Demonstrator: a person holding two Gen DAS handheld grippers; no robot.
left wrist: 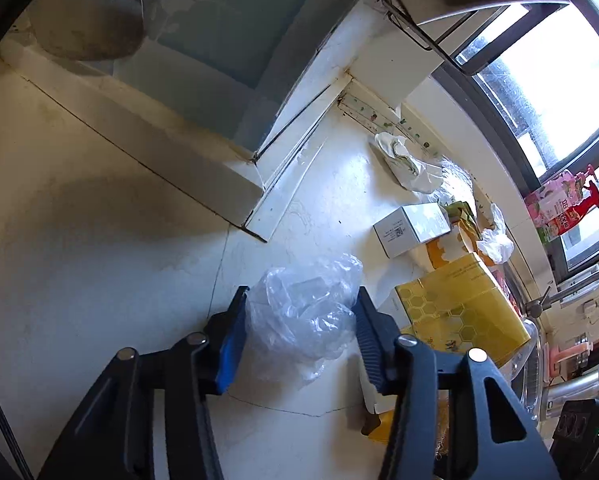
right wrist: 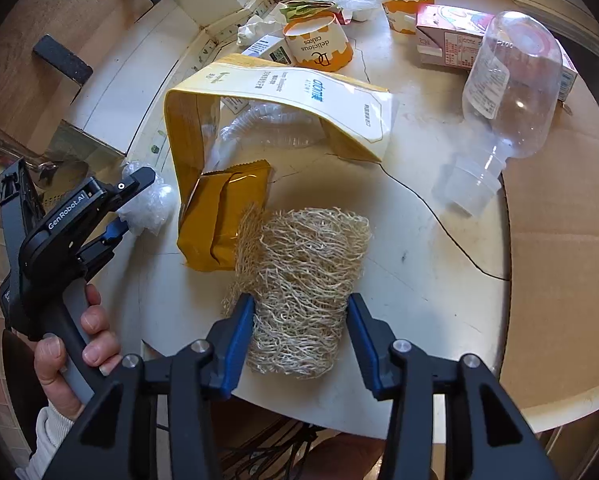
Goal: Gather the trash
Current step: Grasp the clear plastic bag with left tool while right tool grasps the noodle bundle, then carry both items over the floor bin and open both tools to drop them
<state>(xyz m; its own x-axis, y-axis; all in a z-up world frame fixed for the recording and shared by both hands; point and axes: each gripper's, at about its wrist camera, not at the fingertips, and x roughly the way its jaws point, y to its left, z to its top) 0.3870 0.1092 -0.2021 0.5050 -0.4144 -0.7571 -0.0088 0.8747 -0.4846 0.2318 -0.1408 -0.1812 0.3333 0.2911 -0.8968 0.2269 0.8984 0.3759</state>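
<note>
Two grippers worked over a cluttered white counter [right wrist: 419, 264]. The left gripper [left wrist: 301, 312] had its fingers spread on either side of a crumpled clear plastic bag [left wrist: 303, 312], which bulged between the pads and touched both; whether the fingers squeezed it or only bracketed it could not be told. In the right wrist view that gripper [right wrist: 129, 208] appeared at the counter's left edge, with the bag [right wrist: 147, 200] bunched at its tips and a person's hand [right wrist: 71, 356] wrapped around its handle.

The right gripper [right wrist: 301, 320] straddled a beige fibrous loofah pad [right wrist: 303, 284] lying near the counter's front edge. Its blue-lined fingers stood apart, one close at each side of the pad, and contact could not be confirmed.

Just behind the loofah pad lay a yellow foil packet [right wrist: 223, 220], touching it, and past that an open yellow carton sleeve [right wrist: 299, 92] arched over clear plastic. A clear bottle [right wrist: 511, 92] lay tilted toward the right edge, its neck at a small clear cup [right wrist: 467, 188]. Near the back edge stood an orange-and-white cake cup [right wrist: 319, 44] and a pink box [right wrist: 447, 40], the latter behind the bottle.
</note>
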